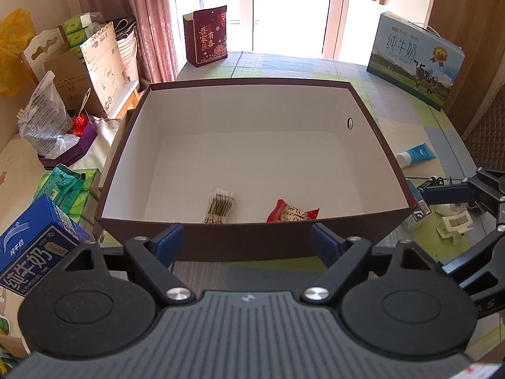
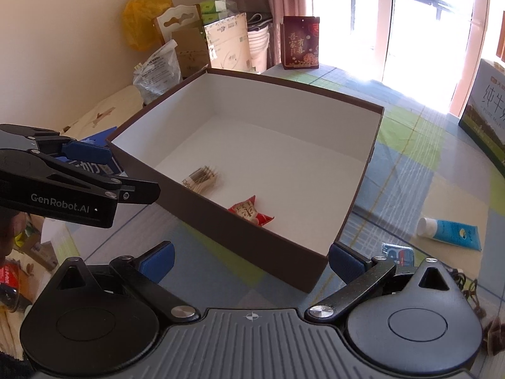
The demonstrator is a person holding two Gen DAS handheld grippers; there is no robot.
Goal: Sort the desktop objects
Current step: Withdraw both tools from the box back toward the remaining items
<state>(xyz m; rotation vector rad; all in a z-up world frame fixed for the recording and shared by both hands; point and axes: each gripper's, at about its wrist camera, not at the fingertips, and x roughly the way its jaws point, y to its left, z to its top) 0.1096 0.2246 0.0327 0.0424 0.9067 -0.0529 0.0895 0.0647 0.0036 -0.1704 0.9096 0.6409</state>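
Note:
A large brown box (image 1: 249,240) with a white inside stands on the table in front of both grippers. On its floor, near the front wall, lie a pack of cotton swabs (image 1: 221,207) and a red snack packet (image 1: 292,211). My left gripper (image 1: 247,241) is open just short of the front wall, with nothing between its blue pads. My right gripper (image 2: 252,260) is open too, with the box's (image 2: 284,85) near corner in front of it. A blue-and-white tube (image 2: 451,230) and a dark small packet (image 2: 397,252) lie on the cloth right of the box. A white hair clip (image 1: 454,224) lies there too.
A blue milk carton (image 1: 31,249) and green packs stand left of the box. A big milk gift box (image 1: 416,60) stands at the back right, and a red paper bag (image 1: 210,36) at the back. Cartons and bags crowd the far left.

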